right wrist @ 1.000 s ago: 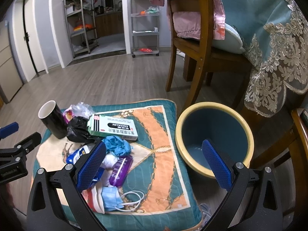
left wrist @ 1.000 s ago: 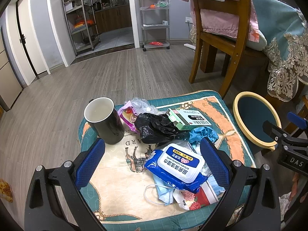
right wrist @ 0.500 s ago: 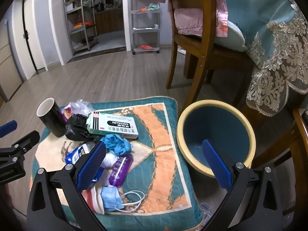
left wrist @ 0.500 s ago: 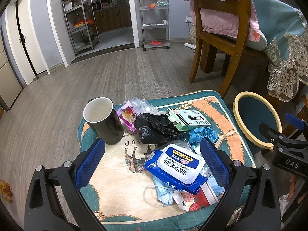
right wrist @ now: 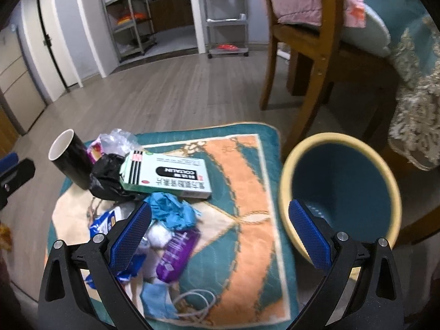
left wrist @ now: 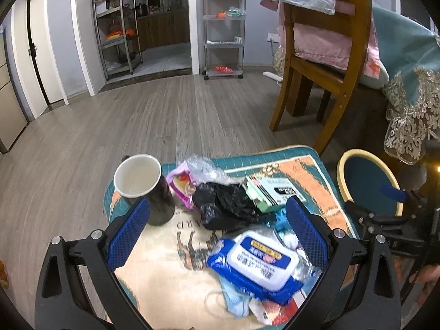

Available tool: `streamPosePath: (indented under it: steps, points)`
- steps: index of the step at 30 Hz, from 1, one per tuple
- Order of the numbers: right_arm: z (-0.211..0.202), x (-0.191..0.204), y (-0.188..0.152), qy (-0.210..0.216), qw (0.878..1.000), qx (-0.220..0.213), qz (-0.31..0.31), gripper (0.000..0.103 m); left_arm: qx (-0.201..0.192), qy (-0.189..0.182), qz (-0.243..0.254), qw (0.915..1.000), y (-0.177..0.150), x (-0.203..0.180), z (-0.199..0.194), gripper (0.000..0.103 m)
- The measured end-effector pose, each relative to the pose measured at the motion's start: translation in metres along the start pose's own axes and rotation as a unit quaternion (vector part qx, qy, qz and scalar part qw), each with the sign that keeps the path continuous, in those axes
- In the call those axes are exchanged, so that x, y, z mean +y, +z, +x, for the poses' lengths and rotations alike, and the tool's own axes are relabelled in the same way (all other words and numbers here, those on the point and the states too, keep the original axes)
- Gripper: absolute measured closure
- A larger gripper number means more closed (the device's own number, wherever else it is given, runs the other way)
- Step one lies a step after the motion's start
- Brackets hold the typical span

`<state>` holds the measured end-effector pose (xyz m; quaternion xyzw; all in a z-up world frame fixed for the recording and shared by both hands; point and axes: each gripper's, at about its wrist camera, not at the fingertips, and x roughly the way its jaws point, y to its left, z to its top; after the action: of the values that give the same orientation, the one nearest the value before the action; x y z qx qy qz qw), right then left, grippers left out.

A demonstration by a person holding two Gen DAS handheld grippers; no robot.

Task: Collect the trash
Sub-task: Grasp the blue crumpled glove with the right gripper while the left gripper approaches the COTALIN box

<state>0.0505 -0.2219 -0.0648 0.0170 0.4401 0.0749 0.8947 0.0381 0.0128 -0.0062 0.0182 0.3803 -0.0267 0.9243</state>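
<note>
Blue-padded, both the left gripper and right gripper hang spread wide and empty over the mat. Trash lies there: a wipes pack and a box reading "COLTALIN", beside the bin.

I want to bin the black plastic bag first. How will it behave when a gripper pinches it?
The black plastic bag looks crumpled and thin, so it will probably be floppy, light and compress between the pads. The medicine box seems to lean on it and the black mug stands close, so lifting may shift the box.
</note>
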Motion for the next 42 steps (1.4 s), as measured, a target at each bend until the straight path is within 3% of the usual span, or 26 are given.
streamPosePath:
  steps: [4, 11, 13, 17, 19, 20, 21, 25, 30, 34, 42]
  points:
    - [0.023, 0.009, 0.001, 0.041, 0.999, 0.025, -0.009, 0.004, -0.007, 0.006, 0.026, 0.9996, 0.008, 0.000, 0.018, 0.006]
    - [0.058, 0.023, -0.001, 0.086, 0.994, 0.069, -0.016, 0.013, 0.030, -0.038, 0.028, 0.9985, 0.012, -0.002, 0.052, 0.006]
    - [0.067, 0.029, -0.001, 0.087, 0.992, 0.081, -0.032, 0.033, 0.031, -0.046, 0.037, 0.9978, 0.015, -0.008, 0.058, 0.006]
    - [0.080, 0.030, -0.003, 0.099, 0.990, 0.100, -0.029, 0.051, 0.039, -0.068, 0.036, 0.9963, 0.022, -0.018, 0.071, 0.006]
    - [0.083, 0.029, -0.005, 0.099, 0.989, 0.107, -0.032, 0.072, 0.043, -0.077, 0.039, 0.9954, 0.024, -0.022, 0.077, 0.006]
    - [0.083, 0.027, -0.006, 0.100, 0.989, 0.108, -0.032, 0.072, 0.044, -0.079, 0.044, 0.9949, 0.025, -0.024, 0.080, 0.006]
    - [0.083, 0.025, -0.005, 0.102, 0.989, 0.107, -0.030, 0.079, 0.046, -0.080, 0.050, 0.9945, 0.027, -0.027, 0.085, 0.006]
    - [0.065, 0.015, -0.003, 0.107, 0.988, 0.109, -0.021, 0.087, 0.056, -0.091, 0.051, 0.9930, 0.031, -0.032, 0.099, 0.006]
    - [0.034, -0.008, 0.007, 0.077, 0.987, 0.142, -0.018, 0.088, 0.063, -0.107, 0.073, 0.9895, 0.033, -0.051, 0.113, 0.006]
    - [0.008, -0.030, 0.018, 0.046, 0.991, 0.119, -0.039, 0.088, 0.072, -0.119, 0.112, 0.9839, 0.034, -0.069, 0.131, 0.006]
    - [0.004, -0.074, 0.031, 0.027, 0.995, 0.094, 0.011, 0.088, 0.102, -0.113, 0.139, 0.9786, 0.026, -0.086, 0.164, 0.006]
